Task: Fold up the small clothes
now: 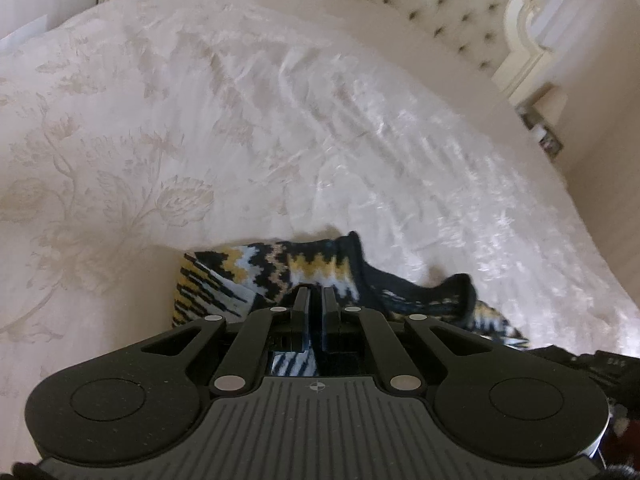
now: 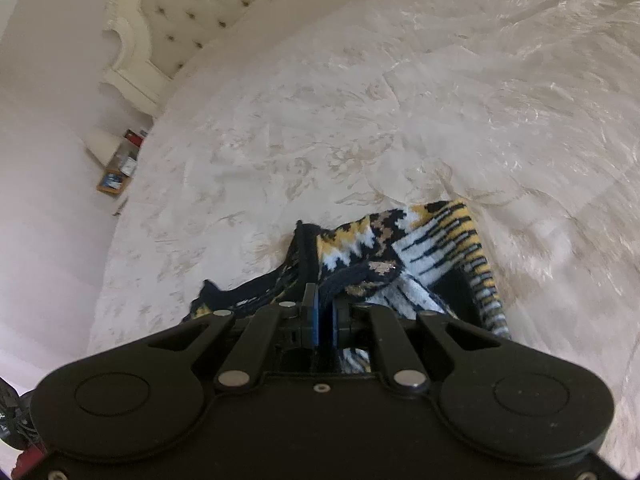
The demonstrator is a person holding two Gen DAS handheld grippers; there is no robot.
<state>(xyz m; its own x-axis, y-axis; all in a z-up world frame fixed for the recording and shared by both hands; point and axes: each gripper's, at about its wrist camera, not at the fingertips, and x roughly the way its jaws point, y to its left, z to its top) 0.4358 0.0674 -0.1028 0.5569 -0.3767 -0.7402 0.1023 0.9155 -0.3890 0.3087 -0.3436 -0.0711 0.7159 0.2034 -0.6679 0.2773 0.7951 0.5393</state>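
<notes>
Close to the left camera is the left gripper [image 1: 316,294], a black plastic tool with flat round parts and shiny little metal pins. Its two thin fingers are pressed close together, and a bit of the knitted sweater [image 1: 280,276] is pinched between them. You can see striped knit through the gap lower down between the fingers.

The sweater is small, thick and woolly. It has zigzag bands and stripes in dark navy, yellow, white and pale blue. A dark ribbed edge [image 1: 356,248] runs along its top. It is bunched up and crumpled, not flat, and part of it is lifted off the bed by the tool.

The right gripper [image 2: 323,304] is black too, with blue pads on the inside of its fingers. Its fingers are also close together and seem to clamp on a dark ribbed edge of the sweater [image 2: 420,248], though the grip spot is partly hidden. From here the sweater spreads out to the right, with long yellow, white and black stripes.

The sweater sits on the near part of a big bed. The bedspread [image 1: 240,120] is cream and shiny, with a soft leaf and flower pattern and lots of small wrinkles. At the far end is a puffy headboard [image 1: 440,4] with little buttons pressed into it and a curvy cream frame [image 2: 124,56]. A small bedside table [image 2: 116,172] with some blurry things on it stands next to the bed
</notes>
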